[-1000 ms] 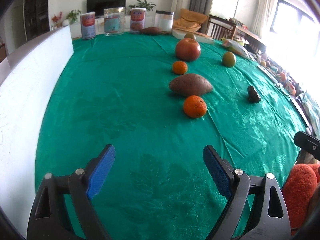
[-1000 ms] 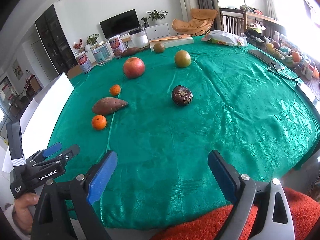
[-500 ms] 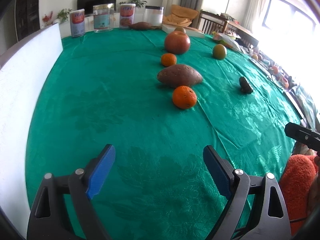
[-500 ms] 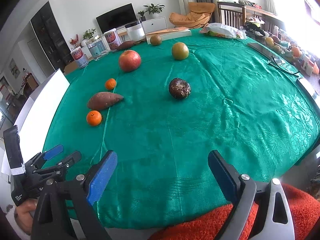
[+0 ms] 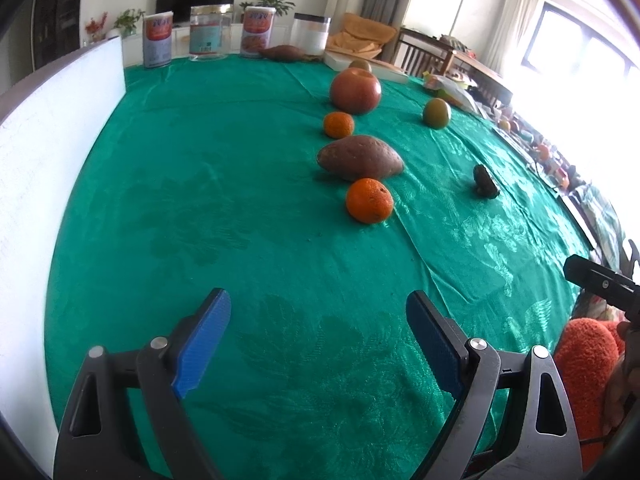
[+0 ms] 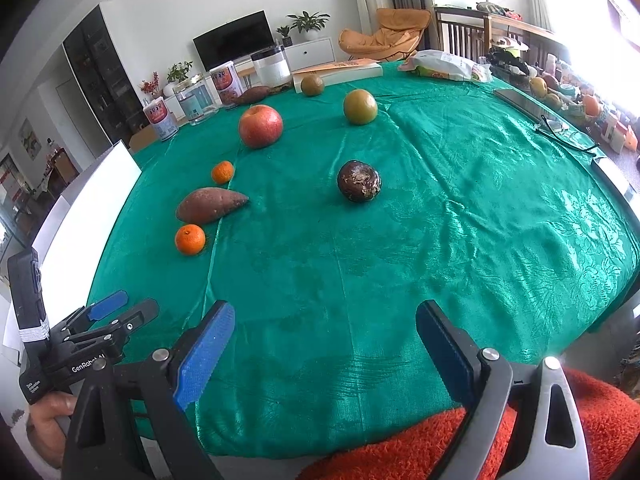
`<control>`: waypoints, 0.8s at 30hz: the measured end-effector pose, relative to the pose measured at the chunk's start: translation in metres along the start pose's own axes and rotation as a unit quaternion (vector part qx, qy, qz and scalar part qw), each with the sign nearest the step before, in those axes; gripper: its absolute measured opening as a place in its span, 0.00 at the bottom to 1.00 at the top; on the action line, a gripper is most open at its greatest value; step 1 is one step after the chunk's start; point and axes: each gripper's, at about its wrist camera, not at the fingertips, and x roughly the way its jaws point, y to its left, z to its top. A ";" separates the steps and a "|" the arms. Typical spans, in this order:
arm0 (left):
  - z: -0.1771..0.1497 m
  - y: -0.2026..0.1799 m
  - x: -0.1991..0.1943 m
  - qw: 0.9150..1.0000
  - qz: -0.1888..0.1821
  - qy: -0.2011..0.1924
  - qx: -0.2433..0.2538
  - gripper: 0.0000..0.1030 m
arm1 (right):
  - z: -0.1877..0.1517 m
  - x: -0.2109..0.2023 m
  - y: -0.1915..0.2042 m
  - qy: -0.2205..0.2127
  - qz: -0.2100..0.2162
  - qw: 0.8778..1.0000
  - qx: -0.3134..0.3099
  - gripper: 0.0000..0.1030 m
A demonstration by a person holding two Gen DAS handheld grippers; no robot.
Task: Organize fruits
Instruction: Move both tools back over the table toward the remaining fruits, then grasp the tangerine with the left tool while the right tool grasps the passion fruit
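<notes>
Opening step: nothing is yet grasped. The left gripper and right gripper are held wide open and empty above the near edge of the green patterned tablecloth. The small round orange mandarin, left of centre beside the brown sweet potato, is judged the nearest first reach.

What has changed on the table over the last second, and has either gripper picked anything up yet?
Nothing was taken or let go. The left gripper swung its view a little, so the fruit line shifts in its picture; the right gripper held still. Both stay open and empty above the green tablecloth. The near orange, sweet potato, red apple and dark wrinkled fruit lie where they were.
</notes>
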 end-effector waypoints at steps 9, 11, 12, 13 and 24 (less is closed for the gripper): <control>-0.002 -0.009 0.002 1.000 0.005 0.007 0.027 0.88 | 0.000 0.000 0.000 0.000 0.001 1.000 0.001 0.89; 0.000 -0.014 0.004 0.999 -0.004 0.021 0.035 0.88 | 0.000 0.000 0.000 0.000 0.003 1.000 0.002 0.89; 0.003 -0.017 0.004 0.999 -0.016 0.027 0.036 0.88 | 0.000 0.000 0.000 0.000 0.004 1.000 0.002 0.89; 0.008 -0.021 0.004 0.998 -0.028 0.029 0.038 0.88 | 0.000 0.000 0.000 0.000 0.004 1.000 0.002 0.89; 0.057 -0.040 0.047 0.999 -0.025 0.026 0.020 0.86 | -0.001 -0.002 -0.005 -0.003 0.014 1.000 0.011 0.89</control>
